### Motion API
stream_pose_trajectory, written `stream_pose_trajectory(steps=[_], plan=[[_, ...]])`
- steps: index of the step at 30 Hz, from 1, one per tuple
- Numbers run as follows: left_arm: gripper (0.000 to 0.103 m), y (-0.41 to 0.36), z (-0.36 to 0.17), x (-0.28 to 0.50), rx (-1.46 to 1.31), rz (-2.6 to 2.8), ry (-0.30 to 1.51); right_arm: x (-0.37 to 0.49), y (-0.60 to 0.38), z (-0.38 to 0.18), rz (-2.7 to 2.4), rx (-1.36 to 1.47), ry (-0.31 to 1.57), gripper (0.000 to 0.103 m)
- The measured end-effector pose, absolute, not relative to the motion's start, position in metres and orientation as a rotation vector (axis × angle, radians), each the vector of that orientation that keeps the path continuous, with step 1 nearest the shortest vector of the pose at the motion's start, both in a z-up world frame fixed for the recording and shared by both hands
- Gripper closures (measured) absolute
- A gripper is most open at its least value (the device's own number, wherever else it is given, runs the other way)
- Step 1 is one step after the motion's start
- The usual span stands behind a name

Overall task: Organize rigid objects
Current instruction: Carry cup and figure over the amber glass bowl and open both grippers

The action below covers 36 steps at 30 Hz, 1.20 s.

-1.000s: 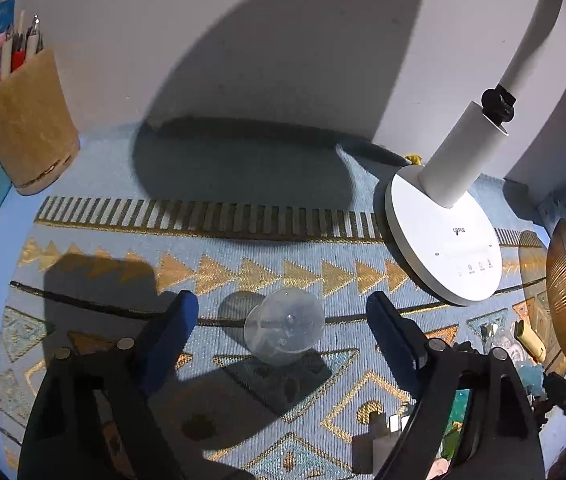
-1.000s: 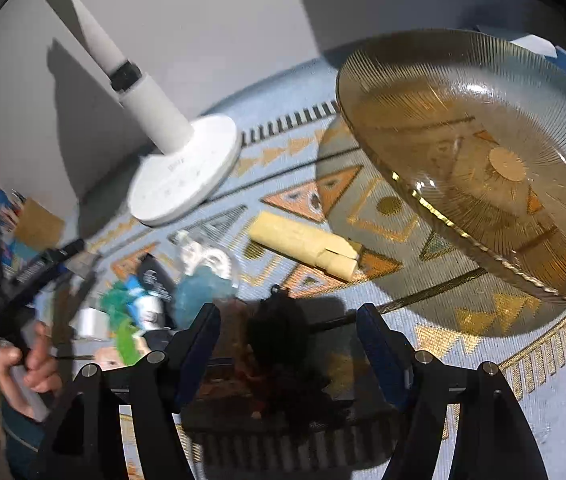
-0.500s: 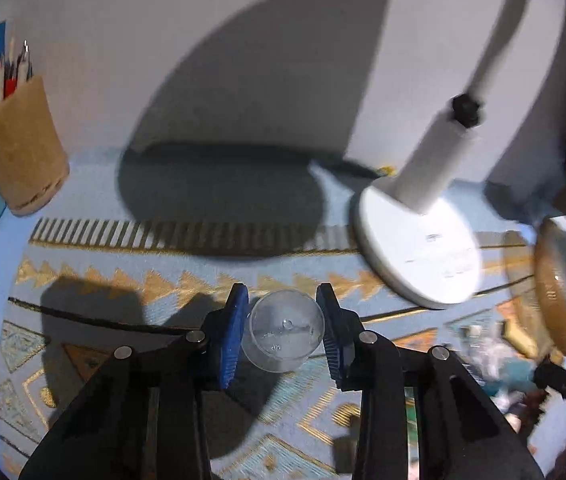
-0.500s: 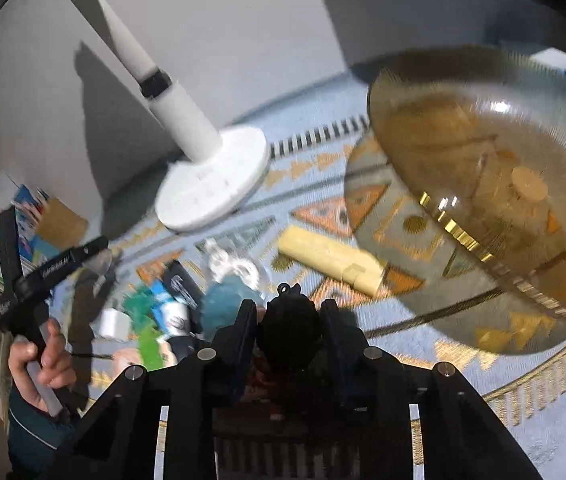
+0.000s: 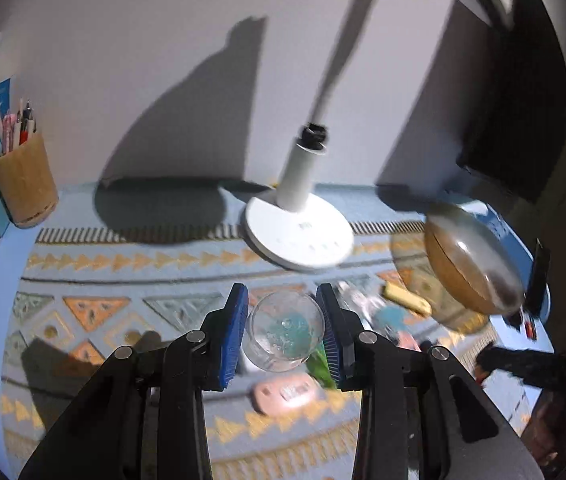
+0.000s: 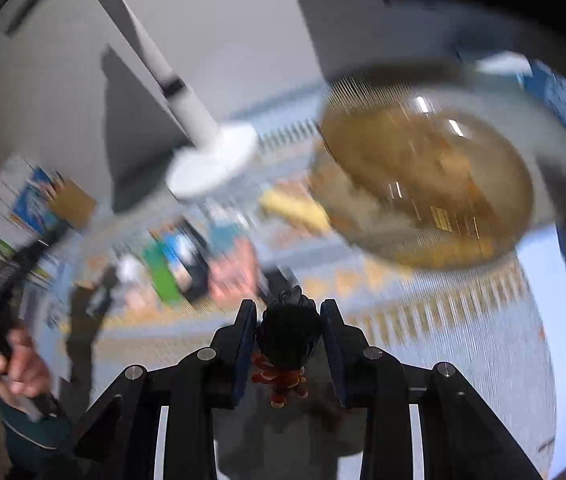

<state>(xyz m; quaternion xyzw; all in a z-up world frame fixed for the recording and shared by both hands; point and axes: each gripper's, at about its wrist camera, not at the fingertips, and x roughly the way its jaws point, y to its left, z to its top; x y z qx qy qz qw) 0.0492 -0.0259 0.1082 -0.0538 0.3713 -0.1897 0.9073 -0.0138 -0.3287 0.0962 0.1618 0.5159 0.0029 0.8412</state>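
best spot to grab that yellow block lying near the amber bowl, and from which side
Take the yellow block across its short width near the middle, coming from above. It lies flat and long on the mat, so its narrow sides fit the jaws. The amber bowl crowds its far end.

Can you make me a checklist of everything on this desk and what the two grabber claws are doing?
Surface: blue patterned mat over the desk.
Job's things: clear cup and small dark figurine, each in a claw; amber glass plate on the mat.
Clutter: blurred pile of small items, yellow block, pink piece.
Grippers: left gripper shut on the cup; right gripper shut on the figurine.
Cables: nothing seen.
Surroundings: white desk lamp, pen holder, grey wall.
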Motion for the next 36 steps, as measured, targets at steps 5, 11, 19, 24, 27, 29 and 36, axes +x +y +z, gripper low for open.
stream_pose_trajectory(steps=[5, 11, 19, 24, 27, 29, 36], plan=[[0.071, -0.047, 0.099, 0.025, -0.07, -0.416, 0.796, -0.022, -0.337, 0.062, -0.009, 0.359, 1.139, 0.071], [0.071, -0.058, 0.099, 0.009, -0.039, -0.425, 0.798, -0.041, -0.329, 0.054, 0.013, 0.355, 1.122, 0.035], [0.071, -0.09, 0.106, 0.004, 0.008, -0.472, 0.799, -0.046, -0.298, 0.057, -0.018, 0.168, 1.077, 0.064], [0.071, -0.138, 0.138, 0.006, 0.051, -0.567, 0.736, -0.056, -0.34, 0.128, -0.071, 0.185, 0.877, 0.064], [0.071, -0.183, 0.156, 0.017, 0.057, -0.68, 0.716, -0.05, -0.381, 0.165, -0.172, 0.194, 0.813, 0.064], [0.071, -0.22, 0.155, 0.027, 0.071, -0.727, 0.734, -0.037, -0.405, 0.17, -0.219, 0.206, 0.837, 0.064], [0.071, -0.323, 0.105, 0.06, 0.173, -0.775, 0.867, 0.012, -0.447, 0.138, -0.203, 0.196, 1.04, 0.064]])
